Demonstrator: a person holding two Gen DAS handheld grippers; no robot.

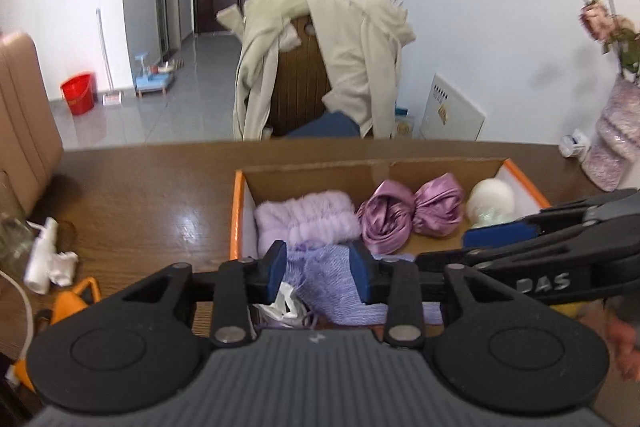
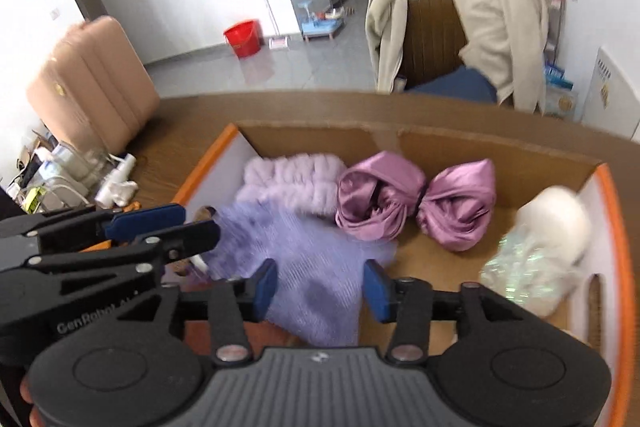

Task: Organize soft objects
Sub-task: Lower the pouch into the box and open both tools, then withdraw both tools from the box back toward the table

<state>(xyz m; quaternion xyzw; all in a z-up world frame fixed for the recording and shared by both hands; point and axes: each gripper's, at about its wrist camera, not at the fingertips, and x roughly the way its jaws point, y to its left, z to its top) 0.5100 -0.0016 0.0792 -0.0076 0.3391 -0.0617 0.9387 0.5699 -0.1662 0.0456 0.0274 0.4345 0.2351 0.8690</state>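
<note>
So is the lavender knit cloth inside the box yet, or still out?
Inside. The lavender knit cloth lies on the cardboard box floor, in front of the fluffy piece.

Right gripper (image 2: pixel 320 291) hangs over the box (image 2: pixel 612 227), jaws apart, blue pads (image 2: pixel 266 291) either side of a lilac knit (image 2: pixel 312 267) lying below, not pinching it. Left gripper (image 2: pixel 176 223) comes in from the left, pads parted too. In the box: fluffy lilac piece (image 2: pixel 292 179) at the back, satin bow (image 2: pixel 416 199) beside it, white plush (image 2: pixel 548 227) at right. Box sits on the table (image 2: pixel 168 131); a coat (image 2: pixel 500 7) hangs on the chair behind.
</note>
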